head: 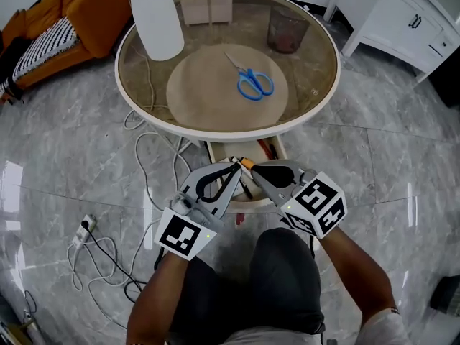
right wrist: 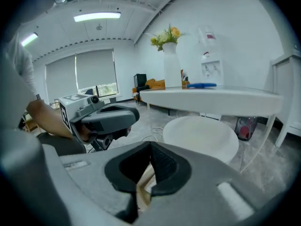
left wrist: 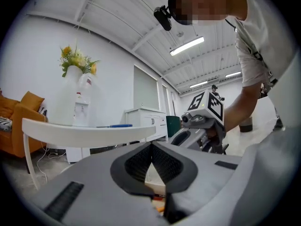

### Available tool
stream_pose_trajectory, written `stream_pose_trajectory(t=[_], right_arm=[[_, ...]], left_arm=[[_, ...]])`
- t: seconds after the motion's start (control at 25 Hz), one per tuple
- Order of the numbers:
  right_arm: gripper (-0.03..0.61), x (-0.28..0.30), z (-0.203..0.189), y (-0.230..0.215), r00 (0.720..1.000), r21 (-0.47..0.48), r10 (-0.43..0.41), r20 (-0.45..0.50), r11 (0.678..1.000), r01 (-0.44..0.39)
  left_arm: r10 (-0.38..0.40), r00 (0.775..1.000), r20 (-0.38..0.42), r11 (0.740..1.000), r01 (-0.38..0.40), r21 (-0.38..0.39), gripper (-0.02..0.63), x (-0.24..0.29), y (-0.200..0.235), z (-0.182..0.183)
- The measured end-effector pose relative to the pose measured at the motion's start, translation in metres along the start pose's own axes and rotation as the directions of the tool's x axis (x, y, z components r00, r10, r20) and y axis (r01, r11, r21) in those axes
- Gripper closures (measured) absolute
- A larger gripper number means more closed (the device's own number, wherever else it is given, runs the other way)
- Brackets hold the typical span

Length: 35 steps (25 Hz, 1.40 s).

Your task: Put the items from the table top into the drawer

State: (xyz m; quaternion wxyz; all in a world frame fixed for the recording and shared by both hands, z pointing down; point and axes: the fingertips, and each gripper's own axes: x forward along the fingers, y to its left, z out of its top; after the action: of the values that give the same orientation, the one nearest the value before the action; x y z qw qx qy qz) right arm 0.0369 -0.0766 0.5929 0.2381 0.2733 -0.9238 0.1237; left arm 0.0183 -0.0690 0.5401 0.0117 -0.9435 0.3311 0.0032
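Note:
Blue-handled scissors [head: 255, 83] lie on the glass top of the round white table [head: 215, 129]; they show as a blue streak [left wrist: 115, 125] in the left gripper view and again [right wrist: 202, 84] in the right gripper view. Below the table's near edge an open drawer [head: 210, 152] holds an orange-tipped item [head: 246, 162]. My left gripper [head: 236, 168] [left wrist: 151, 146] is shut and empty above the drawer. Beside it my right gripper [head: 255, 169] [right wrist: 150, 146] is also shut with nothing between its jaws. Both hang below the tabletop, tips almost touching each other.
A tall white vase [head: 154, 13] with flowers stands on the table's far left. A dark bin [head: 287, 31] shows through the glass. A white cabinet [head: 410, 20] stands at the right, an orange sofa [head: 72, 20] at the left. Cables and a power strip [head: 85, 228] lie on the floor.

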Motion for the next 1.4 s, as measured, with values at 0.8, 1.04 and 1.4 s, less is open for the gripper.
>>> stream_pose_trajectory(t=[0.8, 1.04, 1.4], right_arm=[[0.577, -0.044, 0.141, -0.039, 0.995, 0.028, -0.090, 0.037, 0.996, 0.089], [0.577, -0.031, 0.154, -0.067, 0.988, 0.028, -0.153, -0.028, 0.988, 0.154], [0.492, -0.006, 0.149, -0.097, 0.961, -0.006, -0.209, -0.183, 0.977, 0.211]], left_arm=[[0.090, 0.994, 0.056, 0.995, -0.088, -0.039, 0.614, 0.025, 0.056, 0.116], [0.078, 0.997, 0.010, 0.992, -0.077, -0.097, 0.614, 0.045, 0.068, 0.112], [0.077, 0.996, 0.047, 0.994, -0.073, -0.079, 0.614, 0.041, 0.068, 0.128]])
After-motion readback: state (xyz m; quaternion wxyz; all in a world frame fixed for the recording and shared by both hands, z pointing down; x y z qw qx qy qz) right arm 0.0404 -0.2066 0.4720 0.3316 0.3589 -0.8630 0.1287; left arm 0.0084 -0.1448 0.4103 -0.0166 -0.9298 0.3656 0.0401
